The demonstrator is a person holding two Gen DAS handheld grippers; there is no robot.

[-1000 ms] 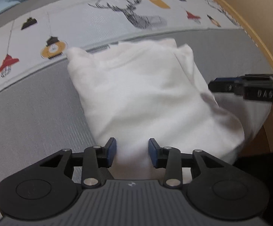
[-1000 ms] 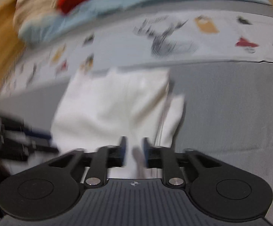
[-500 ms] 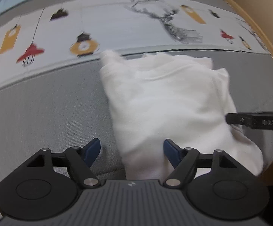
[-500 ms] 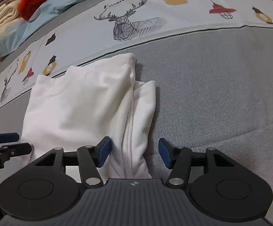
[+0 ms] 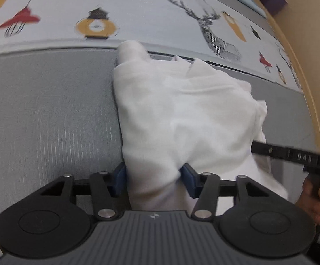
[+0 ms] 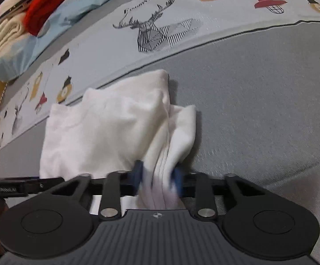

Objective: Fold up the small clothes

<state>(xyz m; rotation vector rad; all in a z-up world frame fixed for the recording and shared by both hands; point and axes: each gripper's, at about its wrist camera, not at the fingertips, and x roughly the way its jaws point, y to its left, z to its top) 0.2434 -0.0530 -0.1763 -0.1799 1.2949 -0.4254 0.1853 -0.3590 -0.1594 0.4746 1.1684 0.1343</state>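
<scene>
A white folded garment (image 5: 182, 119) lies on a grey bedcover; it also shows in the right wrist view (image 6: 106, 128). My left gripper (image 5: 154, 181) has its blue pads (image 5: 189, 182) closed on the garment's near left corner, with cloth bunched between them. My right gripper (image 6: 157, 176) is shut on the garment's near right edge, where several layers are pinched. The right gripper shows at the right of the left wrist view (image 5: 292, 154), and the left gripper at the left of the right wrist view (image 6: 16, 187).
A pale printed band with a deer (image 6: 153, 33) and lanterns (image 5: 95, 25) runs behind the garment. A pile of red, blue and cream clothes (image 6: 23, 22) lies at the far left. A wooden bed edge (image 5: 303, 66) curves along the right.
Both grippers went from open around the garment's near edge to closed on it. The cloth now bunches and lifts at both pinched spots.
</scene>
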